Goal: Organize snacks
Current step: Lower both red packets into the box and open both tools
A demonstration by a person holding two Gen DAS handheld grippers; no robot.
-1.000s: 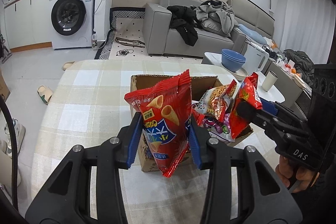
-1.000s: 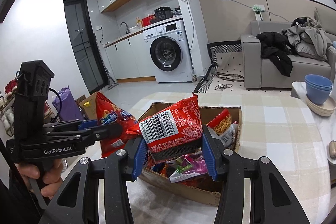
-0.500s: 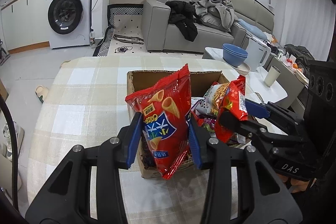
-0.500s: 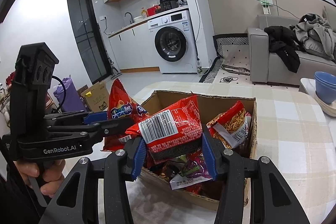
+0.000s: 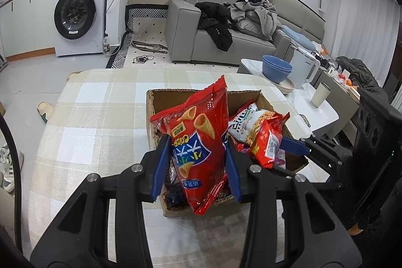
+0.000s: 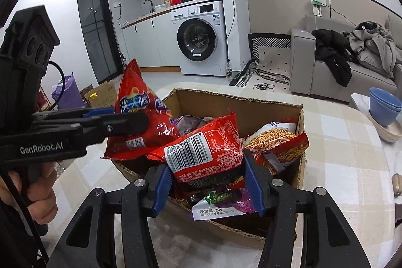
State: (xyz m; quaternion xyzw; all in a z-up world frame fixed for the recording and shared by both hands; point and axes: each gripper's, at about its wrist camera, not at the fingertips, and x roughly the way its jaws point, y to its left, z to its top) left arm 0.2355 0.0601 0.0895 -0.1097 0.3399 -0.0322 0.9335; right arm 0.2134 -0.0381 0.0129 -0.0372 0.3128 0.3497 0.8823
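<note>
step in hand: loading box (image 5: 206,94). left gripper (image 5: 198,165) jaws pinch chip bag (image 5: 198,142); right gripper (image 6: 208,182) jaws are opening around noodle packet (image 6: 201,150). next: lower chip bag, release.

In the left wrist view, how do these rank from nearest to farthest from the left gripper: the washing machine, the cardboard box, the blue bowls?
1. Cardboard box: on the checked table, directly below the left gripper.
2. Blue bowls: on the side table, far right.
3. Washing machine: against the back wall, far left.
</note>
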